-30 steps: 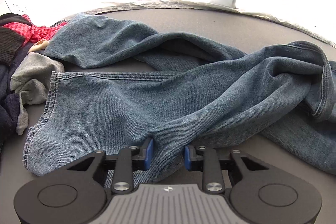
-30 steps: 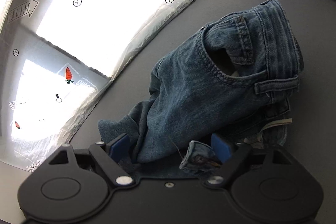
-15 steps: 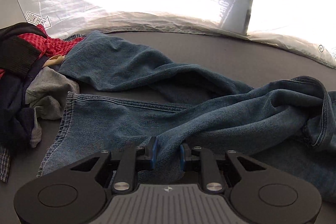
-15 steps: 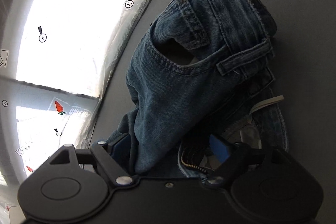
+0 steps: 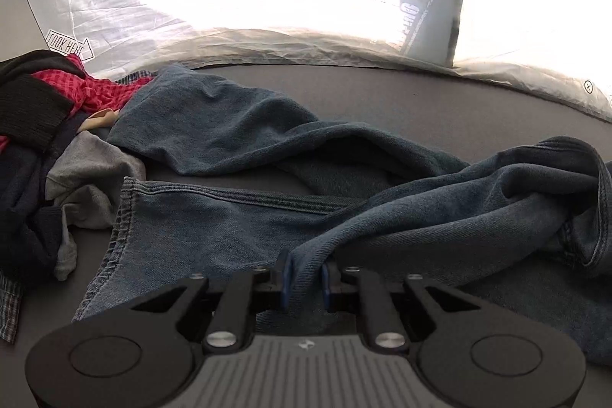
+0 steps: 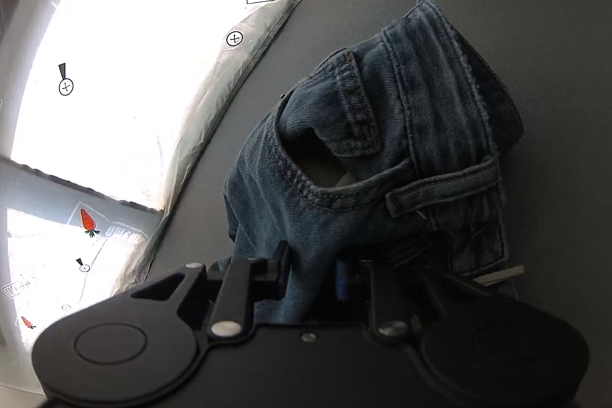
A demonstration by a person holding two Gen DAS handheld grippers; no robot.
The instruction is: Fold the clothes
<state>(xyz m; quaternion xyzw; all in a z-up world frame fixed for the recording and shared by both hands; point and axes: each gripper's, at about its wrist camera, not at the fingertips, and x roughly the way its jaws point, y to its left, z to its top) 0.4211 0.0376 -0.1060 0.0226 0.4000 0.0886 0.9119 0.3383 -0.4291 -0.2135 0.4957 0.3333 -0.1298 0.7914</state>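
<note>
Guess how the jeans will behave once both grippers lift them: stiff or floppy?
Probably floppy: the jeans lie in soft folds and bunch where the left gripper pinches them. Likely heavy for cloth, since the denim looks thick at the waistband above the right gripper. The loose legs will probably hang and drag.

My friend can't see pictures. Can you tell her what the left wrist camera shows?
The left gripper pinches a fold of blue jeans that lie rumpled across a grey table. A pile of other clothes, red, black and grey, sits at the left.
</note>
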